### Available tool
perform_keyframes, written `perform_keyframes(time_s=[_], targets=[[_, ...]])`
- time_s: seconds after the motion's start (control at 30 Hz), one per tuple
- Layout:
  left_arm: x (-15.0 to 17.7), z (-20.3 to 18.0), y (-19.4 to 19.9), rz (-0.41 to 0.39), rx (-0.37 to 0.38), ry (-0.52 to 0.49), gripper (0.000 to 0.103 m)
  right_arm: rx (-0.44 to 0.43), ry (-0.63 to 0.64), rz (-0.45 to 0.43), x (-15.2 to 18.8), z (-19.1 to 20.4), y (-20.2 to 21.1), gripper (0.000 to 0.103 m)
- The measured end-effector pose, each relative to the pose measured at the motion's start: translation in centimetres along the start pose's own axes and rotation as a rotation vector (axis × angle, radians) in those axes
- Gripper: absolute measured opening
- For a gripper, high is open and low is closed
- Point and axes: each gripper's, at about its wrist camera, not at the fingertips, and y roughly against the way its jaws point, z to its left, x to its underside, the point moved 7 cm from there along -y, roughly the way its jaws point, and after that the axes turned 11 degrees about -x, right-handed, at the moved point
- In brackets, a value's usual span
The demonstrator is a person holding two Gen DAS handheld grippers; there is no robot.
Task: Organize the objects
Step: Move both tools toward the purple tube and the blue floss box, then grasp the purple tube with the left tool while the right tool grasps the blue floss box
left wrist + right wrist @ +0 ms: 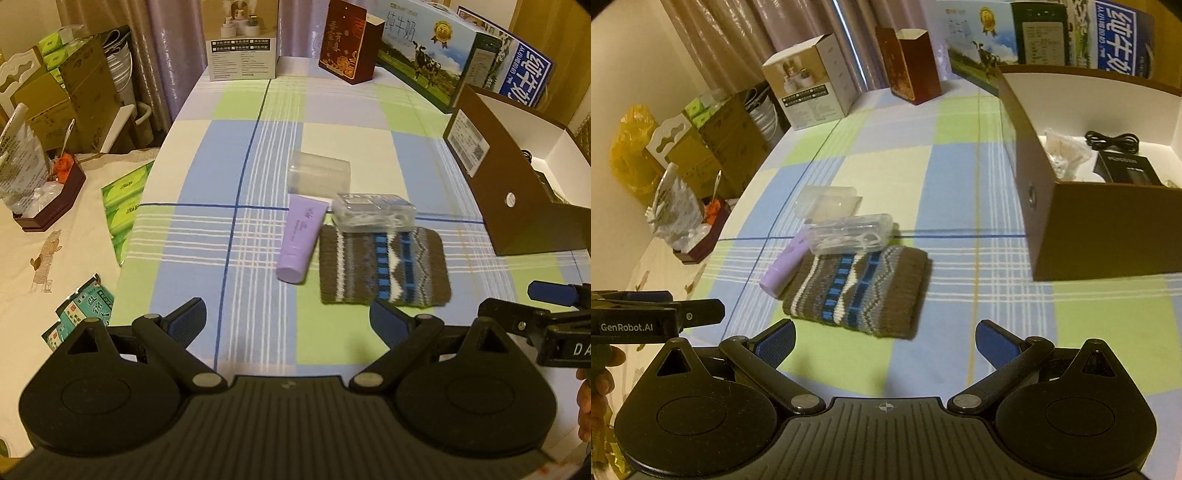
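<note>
Loose items: knitted pouch (384, 267), purple tube (301, 238) touching its left edge, clear floss-pick case (373, 216) overlapping its far edge, frosted box (319, 177) behind; all on the checked tablecloth (229, 177).
Target, judged: open brown box (1086, 229) to the right, already holding a cable and packets.
Step advice: take the pouch flat by its near edge; lift the case first so it doesn't slide.
Left gripper (288, 319): spread wide, empty, low over cloth, just short of the pouch.
Right gripper (884, 341): wide, empty, level alongside.
</note>
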Motion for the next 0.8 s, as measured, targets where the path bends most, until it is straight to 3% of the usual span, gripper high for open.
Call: perform_keyframes(time_s=[0.2, 0.8], targets=[[-0.9, 0.2, -1.8, -0.013, 0.007, -0.023, 0.092, 0.005, 0.014, 0.002, -1.1, 0.5, -1.7, 0.101], [-4.7, -2.5, -11.3, 0.033, 0.087, -0.169, 0.056, 0.034, -0.010, 0.015, -3.7, -0.7, -4.9, 0.101]])
